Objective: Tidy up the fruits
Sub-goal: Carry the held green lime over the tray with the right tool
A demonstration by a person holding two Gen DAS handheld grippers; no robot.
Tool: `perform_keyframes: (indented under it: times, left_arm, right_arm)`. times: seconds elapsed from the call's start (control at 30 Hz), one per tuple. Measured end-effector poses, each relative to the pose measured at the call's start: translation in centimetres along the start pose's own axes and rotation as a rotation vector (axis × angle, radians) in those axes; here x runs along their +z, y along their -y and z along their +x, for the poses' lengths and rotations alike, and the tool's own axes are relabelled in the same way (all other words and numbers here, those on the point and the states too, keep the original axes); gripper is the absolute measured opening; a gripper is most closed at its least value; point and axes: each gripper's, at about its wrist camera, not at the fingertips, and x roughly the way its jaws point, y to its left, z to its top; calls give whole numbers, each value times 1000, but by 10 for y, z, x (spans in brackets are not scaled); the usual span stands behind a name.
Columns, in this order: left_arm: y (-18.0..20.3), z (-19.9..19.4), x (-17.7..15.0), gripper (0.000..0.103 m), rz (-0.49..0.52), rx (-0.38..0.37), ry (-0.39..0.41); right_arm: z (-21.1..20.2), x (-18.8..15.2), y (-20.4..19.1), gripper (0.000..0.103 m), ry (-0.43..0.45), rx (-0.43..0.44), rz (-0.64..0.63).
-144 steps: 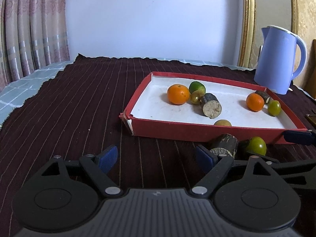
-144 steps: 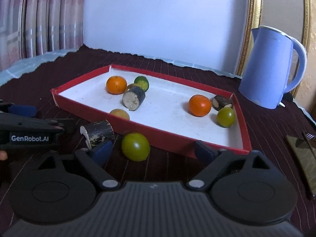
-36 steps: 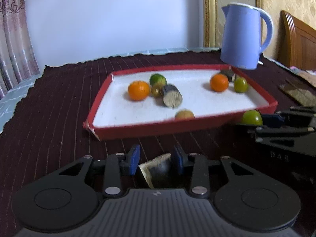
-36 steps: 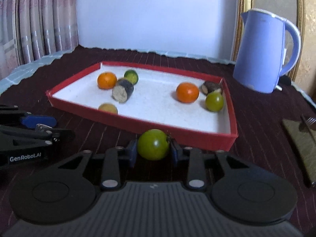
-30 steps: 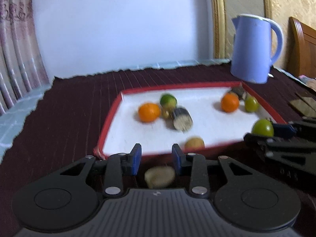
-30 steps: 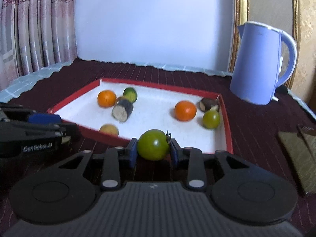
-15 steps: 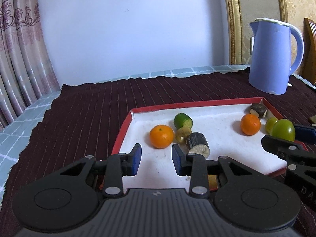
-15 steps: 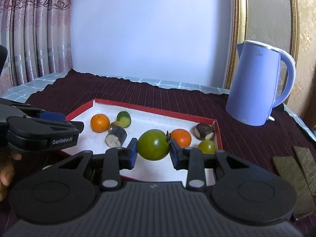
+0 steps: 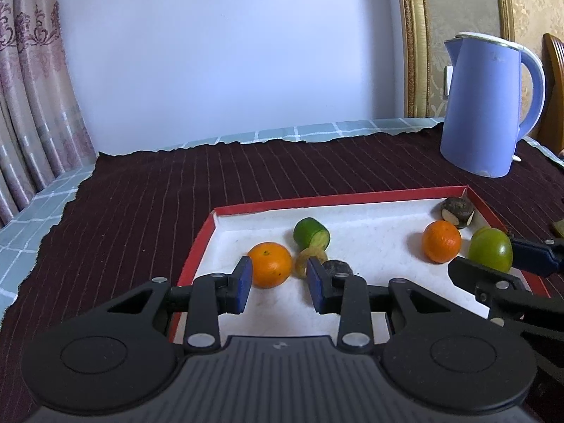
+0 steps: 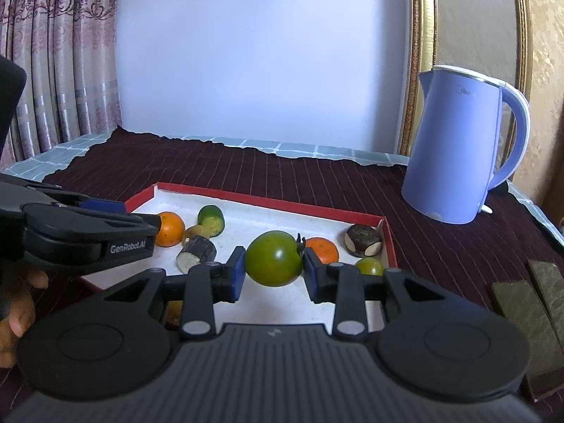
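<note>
Two grippers hung over the red tray (image 9: 198,249). We had the right gripper (image 10: 273,269) clamped on a green tomato (image 10: 273,259); our left gripper (image 9: 278,282) was nearly closed, nothing visible between its fingers. Just beyond them lay an orange (image 9: 269,264), and far beyond it a blue kettle (image 9: 486,105).

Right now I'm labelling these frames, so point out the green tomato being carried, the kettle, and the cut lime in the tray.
green tomato (image 10: 273,258), right wrist view, middle of its front skin.
kettle (image 10: 449,155), right wrist view, centre of its blue body.
cut lime (image 9: 310,233), left wrist view, green rind beside the cut face.
</note>
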Motion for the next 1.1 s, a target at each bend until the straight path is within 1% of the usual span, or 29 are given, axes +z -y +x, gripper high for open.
perform_keyframes:
  times: [0.33, 0.8, 1.1]
  left_arm:
    - [9, 26, 12, 33, 0, 20, -17]
    - [13, 54, 19, 33, -2, 34, -51]
    - [19, 68, 27, 33, 4, 38, -61]
  right_arm:
    - [22, 11, 5, 32, -9, -16, 10]
    - [49, 18, 12, 32, -26, -33, 26]
    - [74, 24, 27, 32, -48, -71, 73]
